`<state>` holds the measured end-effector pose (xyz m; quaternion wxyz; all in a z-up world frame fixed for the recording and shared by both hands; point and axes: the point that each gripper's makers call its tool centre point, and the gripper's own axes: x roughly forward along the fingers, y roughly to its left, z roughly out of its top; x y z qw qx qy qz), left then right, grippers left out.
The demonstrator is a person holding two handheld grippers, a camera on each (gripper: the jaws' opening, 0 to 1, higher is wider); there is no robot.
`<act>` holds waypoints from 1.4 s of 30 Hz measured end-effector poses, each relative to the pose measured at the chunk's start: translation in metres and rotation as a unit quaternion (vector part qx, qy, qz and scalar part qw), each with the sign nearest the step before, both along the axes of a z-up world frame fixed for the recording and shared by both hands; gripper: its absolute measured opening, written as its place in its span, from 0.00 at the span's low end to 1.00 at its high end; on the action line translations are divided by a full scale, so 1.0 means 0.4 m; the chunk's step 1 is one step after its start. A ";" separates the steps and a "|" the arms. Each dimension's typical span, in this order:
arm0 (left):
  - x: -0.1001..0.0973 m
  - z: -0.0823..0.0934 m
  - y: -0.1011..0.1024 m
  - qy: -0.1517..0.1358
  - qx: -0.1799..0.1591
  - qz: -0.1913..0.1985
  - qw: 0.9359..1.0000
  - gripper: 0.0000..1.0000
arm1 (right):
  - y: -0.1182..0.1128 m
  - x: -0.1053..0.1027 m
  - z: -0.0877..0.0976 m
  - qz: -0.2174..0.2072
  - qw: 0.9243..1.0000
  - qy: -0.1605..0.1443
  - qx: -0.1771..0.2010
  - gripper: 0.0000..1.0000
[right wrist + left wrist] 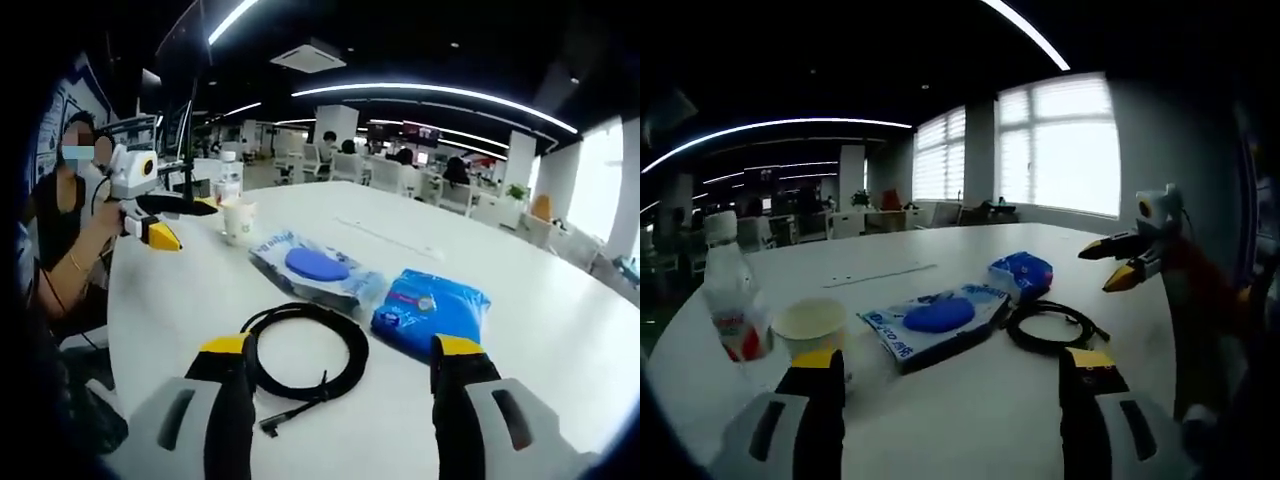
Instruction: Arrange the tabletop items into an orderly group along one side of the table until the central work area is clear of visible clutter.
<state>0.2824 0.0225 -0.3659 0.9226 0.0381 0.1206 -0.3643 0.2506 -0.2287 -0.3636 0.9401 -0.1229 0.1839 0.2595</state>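
Office table, tidying barely begun; items lay spread across the working area.

White table [560, 330] carried five items, referenced to the coiled black cable [300, 362]: a small blue packet [432, 310] just beside it, a flat pouch with a blue disc [315, 268] behind it, a paper cup [812, 325] and water bottle [732, 295] further beyond, well apart. No grouping was evident. Left gripper [952, 375] and right gripper [342, 362] both hovered with jaws wide apart, holding nothing.
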 end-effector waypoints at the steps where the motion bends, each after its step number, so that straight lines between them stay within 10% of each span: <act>1: 0.000 -0.001 0.006 0.000 0.000 0.003 1.000 0.88 | -0.001 -0.002 0.001 0.000 1.000 0.000 0.001 0.69; 42: -0.098 -0.027 0.193 0.008 -0.004 0.103 0.995 0.89 | -0.035 -0.158 -0.020 -0.045 0.999 -0.001 0.007 0.79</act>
